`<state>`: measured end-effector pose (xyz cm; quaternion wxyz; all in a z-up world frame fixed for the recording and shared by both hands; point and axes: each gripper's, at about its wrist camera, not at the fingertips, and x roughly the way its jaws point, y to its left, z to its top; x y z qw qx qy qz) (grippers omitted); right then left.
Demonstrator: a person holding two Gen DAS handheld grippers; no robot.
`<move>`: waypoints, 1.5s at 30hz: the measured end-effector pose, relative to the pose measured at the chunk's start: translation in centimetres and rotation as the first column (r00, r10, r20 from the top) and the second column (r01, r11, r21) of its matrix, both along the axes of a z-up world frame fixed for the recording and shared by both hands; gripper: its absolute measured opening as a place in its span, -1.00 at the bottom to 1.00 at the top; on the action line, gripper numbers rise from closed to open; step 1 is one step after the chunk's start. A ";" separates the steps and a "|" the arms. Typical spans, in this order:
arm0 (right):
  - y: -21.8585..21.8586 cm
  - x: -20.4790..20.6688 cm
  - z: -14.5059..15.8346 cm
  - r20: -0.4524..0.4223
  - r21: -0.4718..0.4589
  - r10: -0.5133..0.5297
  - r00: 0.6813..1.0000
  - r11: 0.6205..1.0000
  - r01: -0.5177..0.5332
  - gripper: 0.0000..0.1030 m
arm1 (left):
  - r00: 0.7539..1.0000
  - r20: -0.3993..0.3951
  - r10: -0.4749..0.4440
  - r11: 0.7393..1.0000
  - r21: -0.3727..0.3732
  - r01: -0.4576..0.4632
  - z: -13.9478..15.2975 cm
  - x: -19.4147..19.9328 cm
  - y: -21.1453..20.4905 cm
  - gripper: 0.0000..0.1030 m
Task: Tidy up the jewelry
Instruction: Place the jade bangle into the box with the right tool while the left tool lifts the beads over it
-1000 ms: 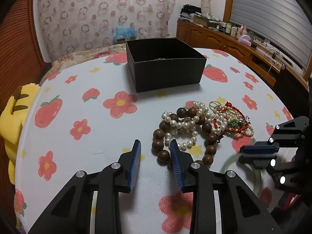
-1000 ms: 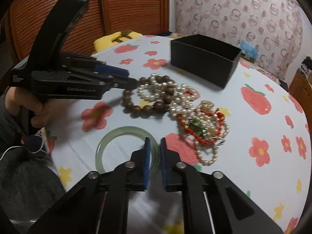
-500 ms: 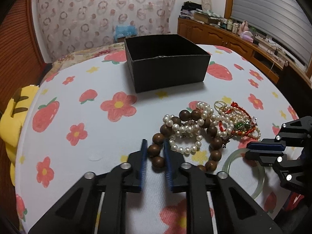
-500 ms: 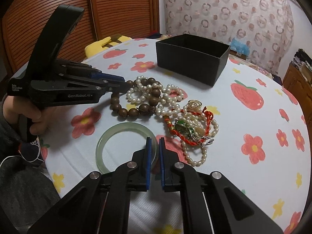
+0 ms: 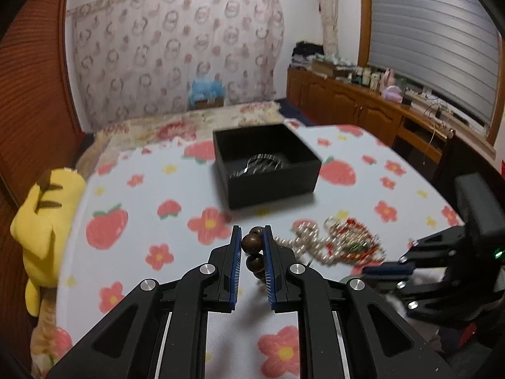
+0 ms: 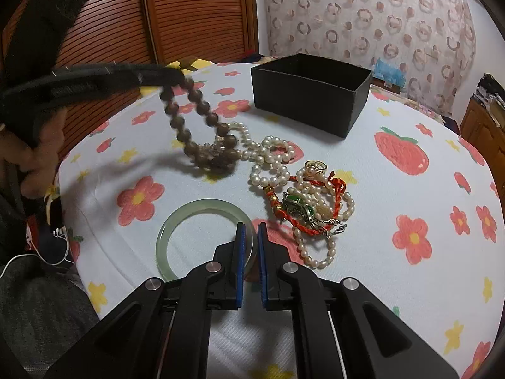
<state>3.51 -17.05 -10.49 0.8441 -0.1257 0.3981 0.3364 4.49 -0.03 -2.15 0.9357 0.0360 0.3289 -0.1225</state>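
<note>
My left gripper [image 5: 251, 241] gripping wooden bead bracelet [image 6: 202, 123], jaws having just closed narrow onto one bead; strand hanging partly lifted, lower beads trailing on desk [image 6: 394, 284] in front of black box [image 6: 311, 90]. My right gripper [image 6: 249, 237] hovering over jade bangle [image 6: 202, 208], jaws nearly closed, holding nothing. Pearl strands [image 6: 271, 161] and red cord piece [image 6: 303, 208] lying tangled nearer than black box, beside bangle.
</note>
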 end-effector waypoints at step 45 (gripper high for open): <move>0.4 11.6 8.5 0.277 0.036 -0.144 0.950 0.990 0.140 -0.84 | 0.986 0.168 -0.007 0.999 0.032 0.002 6.5 3.9 -1.2 -0.76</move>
